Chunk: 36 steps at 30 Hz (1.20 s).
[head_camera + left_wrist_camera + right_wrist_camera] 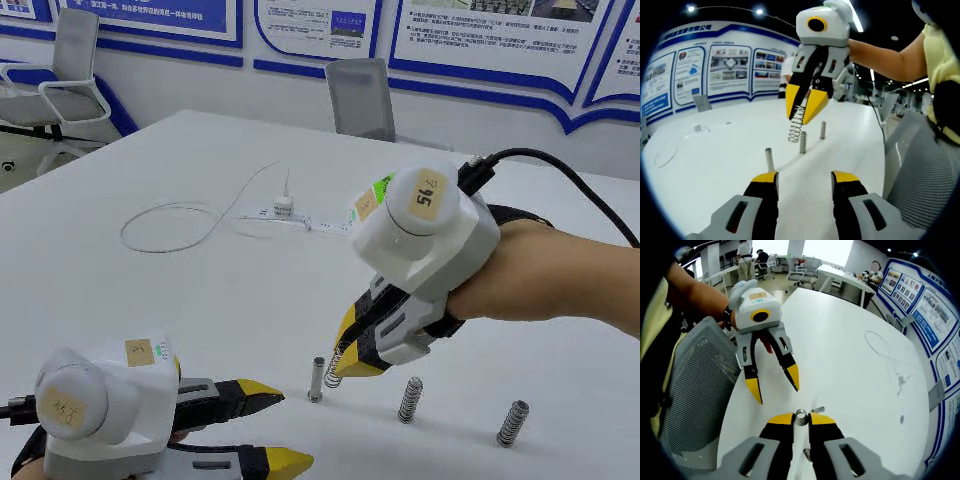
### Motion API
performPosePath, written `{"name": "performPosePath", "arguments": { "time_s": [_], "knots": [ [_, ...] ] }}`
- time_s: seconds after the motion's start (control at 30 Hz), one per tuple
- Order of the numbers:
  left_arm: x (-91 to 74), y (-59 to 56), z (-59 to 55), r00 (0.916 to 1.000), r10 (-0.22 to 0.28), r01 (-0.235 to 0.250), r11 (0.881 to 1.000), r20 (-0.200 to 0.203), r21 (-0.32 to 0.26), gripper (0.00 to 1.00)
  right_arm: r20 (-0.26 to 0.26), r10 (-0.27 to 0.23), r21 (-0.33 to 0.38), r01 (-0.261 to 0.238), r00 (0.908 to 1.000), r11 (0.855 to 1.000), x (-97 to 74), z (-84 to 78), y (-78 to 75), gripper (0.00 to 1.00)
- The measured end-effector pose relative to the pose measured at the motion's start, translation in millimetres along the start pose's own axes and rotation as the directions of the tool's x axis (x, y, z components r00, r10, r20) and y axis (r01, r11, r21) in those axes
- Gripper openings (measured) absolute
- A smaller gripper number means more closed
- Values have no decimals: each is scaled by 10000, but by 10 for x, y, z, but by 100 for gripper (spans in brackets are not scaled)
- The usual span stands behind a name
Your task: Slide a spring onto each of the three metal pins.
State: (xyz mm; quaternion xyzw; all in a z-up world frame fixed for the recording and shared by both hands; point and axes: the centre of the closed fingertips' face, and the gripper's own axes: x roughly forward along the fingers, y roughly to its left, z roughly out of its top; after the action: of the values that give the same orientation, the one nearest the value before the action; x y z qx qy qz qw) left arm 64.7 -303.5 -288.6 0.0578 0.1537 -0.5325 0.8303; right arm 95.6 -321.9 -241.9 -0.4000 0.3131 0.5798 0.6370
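A bare metal pin [317,380] stands on the white table [200,300]. To its right two more pins carry springs, one [410,399] close and one [513,422] farther right. My right gripper [340,368] is shut on a loose spring [333,370], which hangs tilted just right of the bare pin's top. In the left gripper view the held spring [796,127] dangles from the right gripper [807,107] above the bare pin [769,159]. My left gripper [280,430] stands open and holds nothing, left of the pins. In the right gripper view the spring [800,417] sits between the shut jaws.
A thin white cable loop [170,225] and a small white connector [283,207] lie farther back on the table. Grey chairs [360,95] stand behind it. A mesh chair [920,175] stands by the table's near edge.
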Motion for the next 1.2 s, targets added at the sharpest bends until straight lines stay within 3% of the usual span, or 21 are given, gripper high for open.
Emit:
{"name": "performPosePath", "arguments": {
  "time_s": [0.5,0.77,1.2],
  "knots": [
    [-17,9,-22,10000,62,-62,9999,-17,-89,48,-211,-379,431,388,9991,9983,141,-18,-328,12],
    [-13,15,-32,10000,67,-67,9999,-20,-137,49,-636,-216,405,242,9977,9989,282,-69,-356,12],
    [-43,57,-70,9998,166,-168,9996,-67,-217,48,-850,26,600,25,9964,9982,419,-102,-373,12]
  ]
}}
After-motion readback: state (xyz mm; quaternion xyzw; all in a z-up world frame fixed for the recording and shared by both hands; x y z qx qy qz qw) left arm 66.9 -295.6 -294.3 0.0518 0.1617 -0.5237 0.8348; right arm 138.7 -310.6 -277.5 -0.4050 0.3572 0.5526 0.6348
